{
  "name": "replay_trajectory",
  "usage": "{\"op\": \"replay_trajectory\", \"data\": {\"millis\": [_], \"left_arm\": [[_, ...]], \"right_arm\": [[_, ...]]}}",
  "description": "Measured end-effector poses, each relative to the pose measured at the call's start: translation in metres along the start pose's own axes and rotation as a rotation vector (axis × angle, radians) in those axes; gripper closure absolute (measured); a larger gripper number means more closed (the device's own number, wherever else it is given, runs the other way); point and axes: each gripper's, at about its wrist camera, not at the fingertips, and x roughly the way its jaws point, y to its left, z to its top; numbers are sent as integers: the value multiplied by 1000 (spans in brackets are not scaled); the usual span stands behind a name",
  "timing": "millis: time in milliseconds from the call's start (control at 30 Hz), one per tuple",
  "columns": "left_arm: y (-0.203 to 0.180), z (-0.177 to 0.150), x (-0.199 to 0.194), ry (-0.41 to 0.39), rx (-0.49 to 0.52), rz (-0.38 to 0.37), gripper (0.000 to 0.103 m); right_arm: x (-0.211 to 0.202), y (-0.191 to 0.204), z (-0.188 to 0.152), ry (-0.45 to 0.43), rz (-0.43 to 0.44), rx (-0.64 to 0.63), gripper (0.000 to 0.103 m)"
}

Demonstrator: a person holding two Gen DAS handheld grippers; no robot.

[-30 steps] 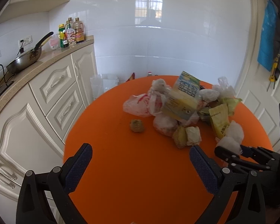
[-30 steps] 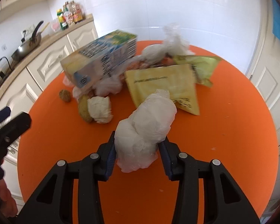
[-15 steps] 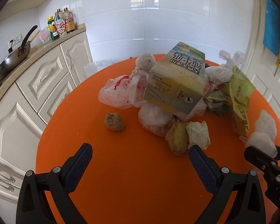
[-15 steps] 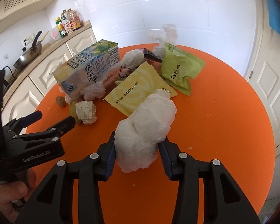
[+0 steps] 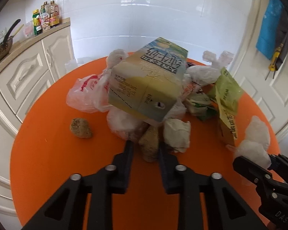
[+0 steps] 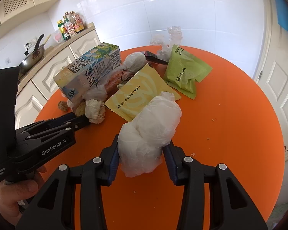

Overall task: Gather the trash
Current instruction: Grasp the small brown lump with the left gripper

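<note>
**Both grippers loaded at the trash heap**

The orange table (image 5: 48, 163) is carrying a heap topped by a tilted carton (image 5: 146, 80), with open surface lying toward the near rim. The right gripper (image 6: 142, 153) is squeezing a white bag bundle (image 6: 149, 132). The left gripper (image 5: 145, 151), its jaws having just been closing, is pinching a small brownish lump (image 5: 149, 145) at the heap's near edge. Next is probably a lift straight back, avoiding the crumpled tissue (image 5: 176, 134) and the carton overhead.
</note>
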Motion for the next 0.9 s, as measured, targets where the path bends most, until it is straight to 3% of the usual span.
{"op": "replay_trajectory", "data": {"millis": [167,433,667,733,900], "left_arm": [[17,-5,-10,-14,-36,-56,90],[26,-5,-2,-3,-26,-44,89],[3,14,15,9,23,-2,84],[4,13,15,3,8,-8,89],[22,1,1,-14,-57,-53,90]], "right_arm": [[-4,-1,-1,-3,-1,-3,60],[-6,-2,-2,-8,-2,-2,60],[-8,-4,-2,-9,-3,-1,60],[-11,-2,-2,-13,-2,-6,60],[-21,-2,-5,-27,-2,-7,60]]}}
